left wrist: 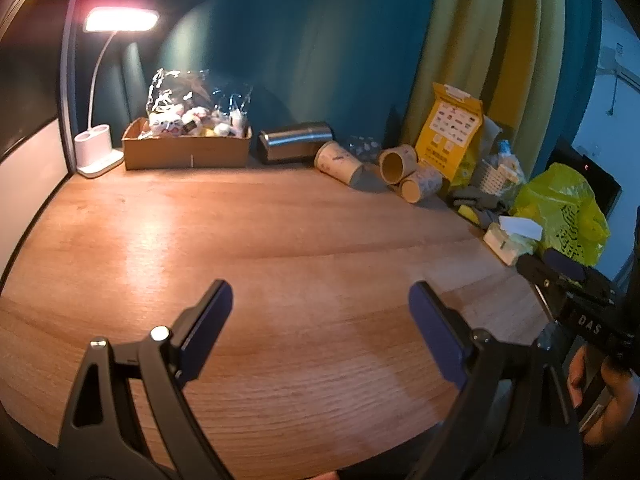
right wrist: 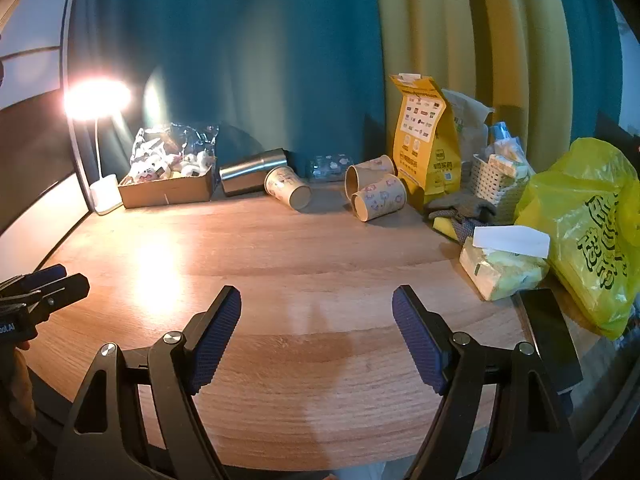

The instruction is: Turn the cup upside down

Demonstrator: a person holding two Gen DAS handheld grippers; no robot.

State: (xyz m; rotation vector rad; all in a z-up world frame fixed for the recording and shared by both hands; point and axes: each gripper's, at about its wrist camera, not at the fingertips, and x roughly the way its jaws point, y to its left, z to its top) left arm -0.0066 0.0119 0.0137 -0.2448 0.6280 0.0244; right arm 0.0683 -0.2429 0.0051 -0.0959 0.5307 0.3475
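The left tongs point(left wrist: 320, 304) gape empty over the desk point(left wrist: 280, 240). Three paper cups lie on their sides at the far edge; the nearest cup point(left wrist: 339, 161) rests just right of the steel tumbler point(left wrist: 296, 142), its axis slanting, well ahead.

The right tongs point(right wrist: 316, 308) also stand spread and empty. That cup point(right wrist: 287, 187) lies ahead-left, seemingly nearer this hand. Which cup is meant stays unclear.

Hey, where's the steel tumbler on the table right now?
The steel tumbler lies on its side at the back of the table, against the teal curtain, between the cardboard box on its left and a tipped paper cup on its right.
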